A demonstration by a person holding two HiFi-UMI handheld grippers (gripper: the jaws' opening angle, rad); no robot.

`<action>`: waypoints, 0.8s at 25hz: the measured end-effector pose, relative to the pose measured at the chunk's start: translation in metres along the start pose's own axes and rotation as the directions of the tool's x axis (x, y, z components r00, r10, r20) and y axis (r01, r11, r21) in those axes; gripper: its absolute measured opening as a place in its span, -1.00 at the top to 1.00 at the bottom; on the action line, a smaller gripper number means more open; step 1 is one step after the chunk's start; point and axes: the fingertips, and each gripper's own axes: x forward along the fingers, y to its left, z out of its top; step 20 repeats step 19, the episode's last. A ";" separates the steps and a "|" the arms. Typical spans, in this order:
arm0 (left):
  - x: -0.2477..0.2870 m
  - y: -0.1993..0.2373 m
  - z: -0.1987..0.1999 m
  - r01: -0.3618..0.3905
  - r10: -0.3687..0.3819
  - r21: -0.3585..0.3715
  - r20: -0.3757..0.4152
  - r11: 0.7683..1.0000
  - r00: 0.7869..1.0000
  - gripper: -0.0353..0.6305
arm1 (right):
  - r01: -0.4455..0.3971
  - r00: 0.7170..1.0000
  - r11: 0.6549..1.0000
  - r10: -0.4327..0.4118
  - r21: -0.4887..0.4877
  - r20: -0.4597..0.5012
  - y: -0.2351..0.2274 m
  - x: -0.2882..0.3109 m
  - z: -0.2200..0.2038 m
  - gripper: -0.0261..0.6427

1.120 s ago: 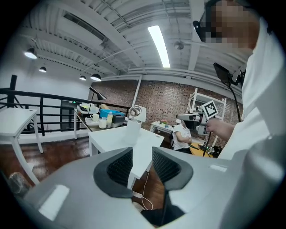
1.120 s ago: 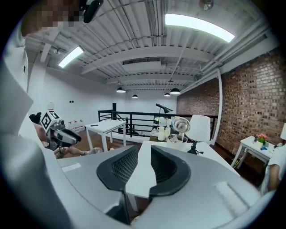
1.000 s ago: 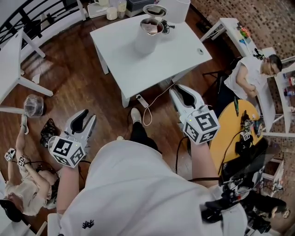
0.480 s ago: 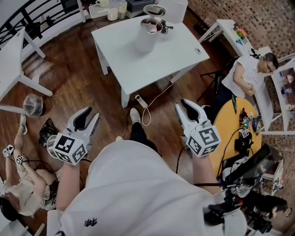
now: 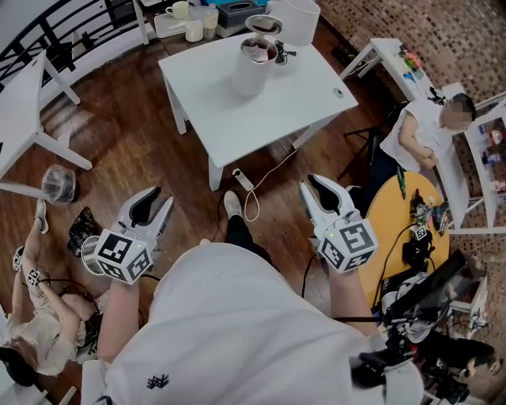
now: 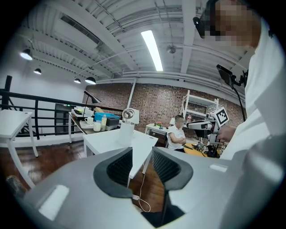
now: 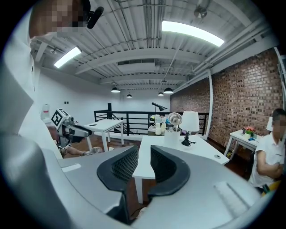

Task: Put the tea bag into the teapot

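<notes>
The teapot (image 5: 253,62), a tall white cylinder with something reddish-brown at its open top, stands at the far side of the white table (image 5: 237,115). It also shows small in the left gripper view (image 6: 126,133) and the right gripper view (image 7: 172,132). I cannot pick out a tea bag. My left gripper (image 5: 156,199) hangs over the wooden floor, well short of the table, open and empty (image 6: 142,156). My right gripper (image 5: 319,183) is held level with it on the other side; its jaws are closing with a gap and nothing between them (image 7: 144,156).
A white lamp (image 5: 296,17) and a tray of cups (image 5: 188,20) stand behind the teapot. A power strip with its cable (image 5: 245,183) lies on the floor. A seated person (image 5: 419,134) and a round yellow table (image 5: 403,229) are right; another person (image 5: 39,316) sits left.
Both grippers have drifted slightly, the right one a little nearer to me. Nothing was taken hold of or let go.
</notes>
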 end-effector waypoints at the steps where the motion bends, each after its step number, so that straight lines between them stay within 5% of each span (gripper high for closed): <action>1: 0.002 -0.001 0.000 0.002 -0.002 0.001 0.001 1.000 1.000 0.53 | 0.001 1.000 1.000 -0.001 0.000 -0.003 -0.001 0.000 -0.001 0.68; 20: 0.021 0.004 0.009 0.023 -0.023 -0.003 -0.005 1.000 1.000 0.53 | -0.012 1.000 1.000 0.011 -0.016 -0.027 -0.009 0.016 0.006 0.71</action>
